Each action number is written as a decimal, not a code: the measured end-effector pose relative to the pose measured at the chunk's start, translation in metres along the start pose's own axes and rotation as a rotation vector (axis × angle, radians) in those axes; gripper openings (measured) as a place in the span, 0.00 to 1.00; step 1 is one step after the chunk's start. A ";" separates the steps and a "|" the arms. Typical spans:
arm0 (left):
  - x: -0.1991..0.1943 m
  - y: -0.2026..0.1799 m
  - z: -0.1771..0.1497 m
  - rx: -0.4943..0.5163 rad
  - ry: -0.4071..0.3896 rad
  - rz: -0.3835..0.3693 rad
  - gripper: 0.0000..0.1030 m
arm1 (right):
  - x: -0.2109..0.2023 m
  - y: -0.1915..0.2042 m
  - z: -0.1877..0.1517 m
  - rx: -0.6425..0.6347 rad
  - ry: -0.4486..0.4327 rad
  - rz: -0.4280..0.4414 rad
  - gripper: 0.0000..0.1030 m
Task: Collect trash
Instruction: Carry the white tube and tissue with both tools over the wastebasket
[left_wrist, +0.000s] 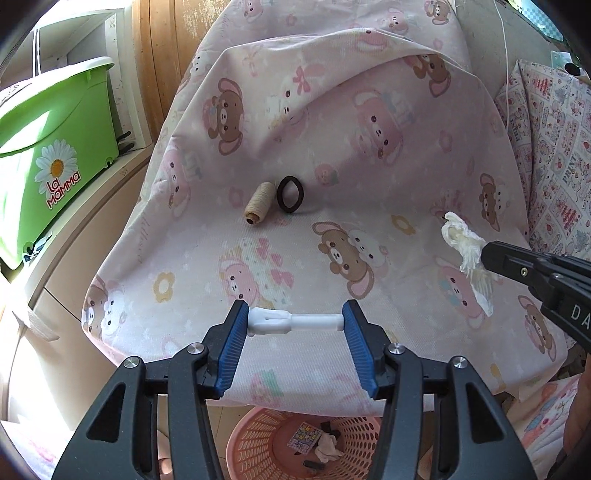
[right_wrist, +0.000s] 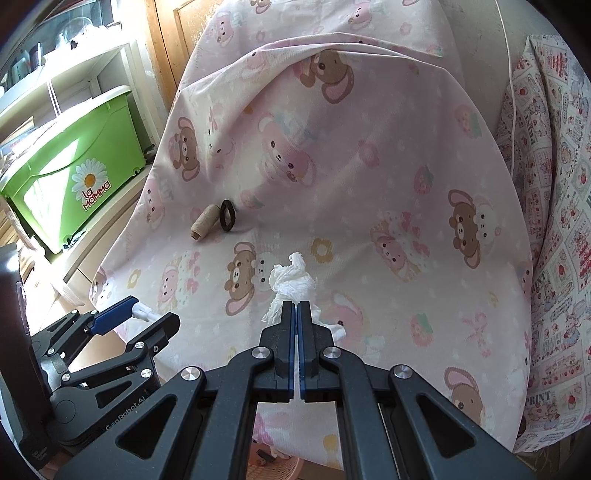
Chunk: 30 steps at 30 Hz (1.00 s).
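STEP: carry to bin | left claw (left_wrist: 295, 322) clamped on white plastic piece (left_wrist: 291, 322) | right claw (right_wrist: 297, 308) pinched on tissue wad (right_wrist: 291, 282) | NEXT: both to be released, judged, over pink basket (left_wrist: 258, 443) below

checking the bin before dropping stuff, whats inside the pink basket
In the pink basket: a patterned wrapper, a crumpled tissue and small dark bits. The rest is hidden by the left gripper and the sheet.

White plastic piece (left_wrist: 295, 322) spanning left tongs (left_wrist: 295, 325), crumpled white tissue (right_wrist: 291, 286) pinched in right tongs (right_wrist: 297, 306)
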<state>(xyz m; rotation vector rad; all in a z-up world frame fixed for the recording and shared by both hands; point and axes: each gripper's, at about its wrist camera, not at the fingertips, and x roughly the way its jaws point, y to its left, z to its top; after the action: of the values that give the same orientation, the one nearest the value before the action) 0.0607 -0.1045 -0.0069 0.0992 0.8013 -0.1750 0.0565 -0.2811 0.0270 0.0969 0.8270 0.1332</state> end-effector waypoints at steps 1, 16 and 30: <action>-0.002 0.002 0.000 0.002 -0.007 0.005 0.49 | -0.001 0.001 0.000 -0.005 -0.005 0.002 0.02; -0.061 0.052 -0.002 0.004 -0.049 -0.024 0.49 | -0.069 0.045 -0.019 -0.090 -0.098 0.143 0.02; -0.042 0.055 -0.044 0.001 0.126 -0.092 0.49 | -0.066 0.073 -0.060 -0.122 -0.002 0.183 0.02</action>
<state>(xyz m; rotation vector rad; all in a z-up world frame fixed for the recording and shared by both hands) 0.0120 -0.0393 -0.0057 0.0746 0.9319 -0.2583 -0.0379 -0.2171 0.0446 0.0578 0.8051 0.3557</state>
